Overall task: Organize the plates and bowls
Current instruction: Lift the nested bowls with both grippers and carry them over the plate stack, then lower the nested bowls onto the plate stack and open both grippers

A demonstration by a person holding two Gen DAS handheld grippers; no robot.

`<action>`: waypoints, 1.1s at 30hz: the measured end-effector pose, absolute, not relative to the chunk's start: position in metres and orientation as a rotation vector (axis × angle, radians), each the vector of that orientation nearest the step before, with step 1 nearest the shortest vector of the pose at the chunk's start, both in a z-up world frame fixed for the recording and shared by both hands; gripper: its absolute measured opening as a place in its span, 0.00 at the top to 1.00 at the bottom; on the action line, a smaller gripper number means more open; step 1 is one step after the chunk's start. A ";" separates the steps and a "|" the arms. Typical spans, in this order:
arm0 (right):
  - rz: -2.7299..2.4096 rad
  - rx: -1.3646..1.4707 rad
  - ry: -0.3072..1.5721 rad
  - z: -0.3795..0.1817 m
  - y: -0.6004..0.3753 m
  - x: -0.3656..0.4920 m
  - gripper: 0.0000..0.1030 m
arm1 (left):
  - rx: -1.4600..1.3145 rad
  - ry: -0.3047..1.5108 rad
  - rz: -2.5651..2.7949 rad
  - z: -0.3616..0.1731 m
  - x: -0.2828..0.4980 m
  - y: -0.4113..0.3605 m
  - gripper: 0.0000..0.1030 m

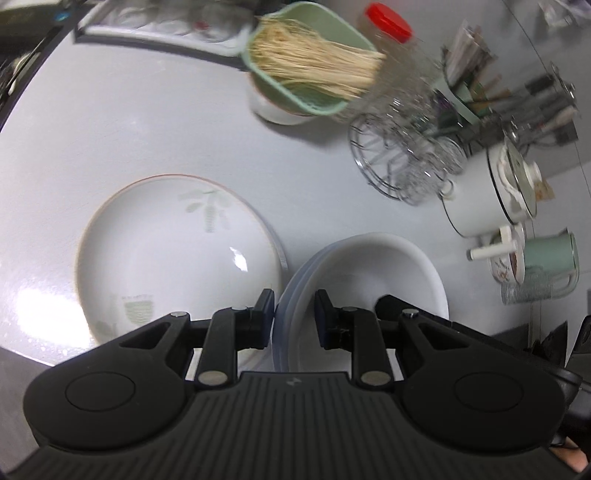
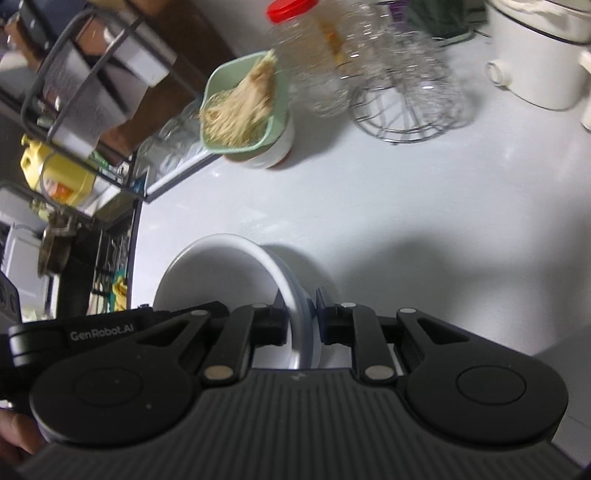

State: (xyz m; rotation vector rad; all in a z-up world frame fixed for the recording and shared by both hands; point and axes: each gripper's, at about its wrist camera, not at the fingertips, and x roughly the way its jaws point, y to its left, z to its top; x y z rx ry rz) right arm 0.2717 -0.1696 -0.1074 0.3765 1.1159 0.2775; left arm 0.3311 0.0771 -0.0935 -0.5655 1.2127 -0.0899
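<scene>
A stack of white bowls [image 1: 369, 266] hangs a little above the pale counter [image 1: 147, 129], held from both sides. My left gripper [image 1: 294, 314] is shut on the stack's left rim, where several layered edges show between the pads. In the right wrist view my right gripper [image 2: 301, 314] is shut on the opposite rim of the white bowls [image 2: 221, 273]. A black housing marked GenRobot.AI [image 2: 74, 336] shows at the left of that view. A white plate with a green leaf pattern [image 1: 177, 251] lies flat on the counter just left of the stack.
A green strainer of dry noodles [image 1: 310, 62] sits on a white bowl at the back, beside a red-lidded jar [image 1: 388, 22]. A wire stand [image 1: 402, 162], white pot [image 1: 491, 195], green mug [image 1: 546, 254] and utensil holder stand to the right. A dark shelf rack [image 2: 74, 92] flanks the counter's left edge.
</scene>
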 end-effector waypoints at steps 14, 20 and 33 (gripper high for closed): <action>0.332 0.270 1.240 -0.141 -0.082 0.302 0.82 | -0.660 1.249 0.013 -0.141 0.332 0.154 0.74; 0.313 0.212 1.278 -0.157 -0.064 0.308 0.82 | -0.599 1.290 0.001 -0.161 0.340 0.155 0.74; 0.259 0.206 1.305 -0.180 -0.062 0.313 0.81 | -0.500 1.337 -0.040 -0.177 0.362 0.148 0.73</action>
